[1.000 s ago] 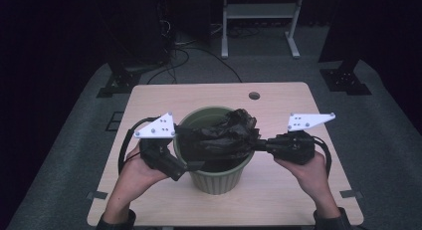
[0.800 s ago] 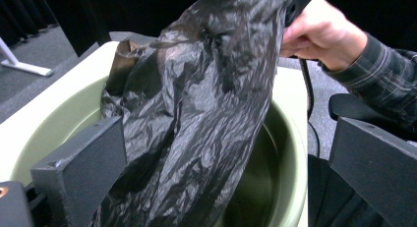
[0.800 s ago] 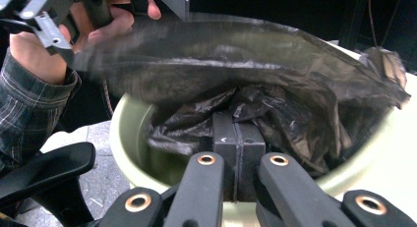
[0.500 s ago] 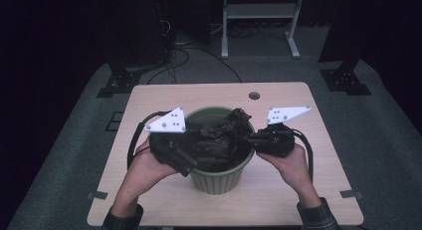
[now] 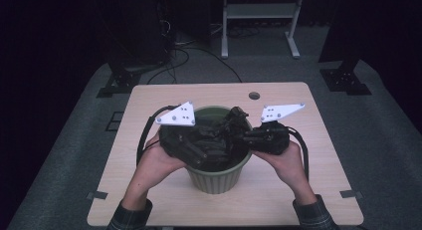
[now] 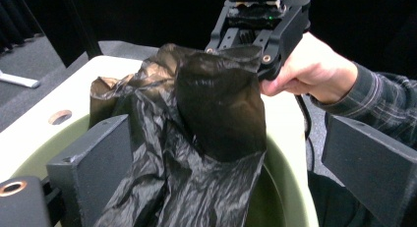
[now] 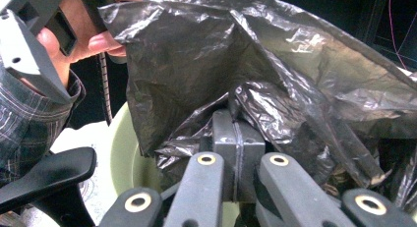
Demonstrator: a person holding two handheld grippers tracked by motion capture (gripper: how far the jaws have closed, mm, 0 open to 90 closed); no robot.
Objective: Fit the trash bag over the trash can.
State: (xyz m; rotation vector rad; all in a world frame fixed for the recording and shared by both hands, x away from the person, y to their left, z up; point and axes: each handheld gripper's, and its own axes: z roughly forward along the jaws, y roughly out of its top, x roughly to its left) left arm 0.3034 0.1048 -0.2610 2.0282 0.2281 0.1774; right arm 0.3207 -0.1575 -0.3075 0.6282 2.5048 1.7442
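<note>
While the person is standing at the near edge of the counter (image 5: 149, 210), both forearms are coming in low, plaid sleeves (image 5: 308, 215) showing at the cuffs. Left hand (image 5: 152, 163) is gripping the left gripper (image 5: 196, 150), which is sitting at the near-left rim of the green pot (image 5: 216, 177). Its jaws are standing spread wide in the left gripper view, one on each side of the black plastic bag (image 6: 196, 153), not clamping it. Right hand (image 5: 286, 160) is holding the right gripper (image 5: 244, 137) over the pot's right rim, pointing toward the left one. Its jaws are pressing together in the right gripper view, pinching a crumpled fold of the bag (image 7: 265, 89). Bag is hanging bunched over the pot mouth, lower part dropping inside, upper part lifted above the rim between the two grippers. Pot is sitting upright on the counter, roughly centre, nearer the person's edge. Farther back, a small round hole (image 5: 254, 96) is showing in the counter top near the far edge. Beyond that, cables (image 5: 199, 53) are lying on the grey floor, and a white stand (image 5: 261, 21) is standing at the back.
</note>
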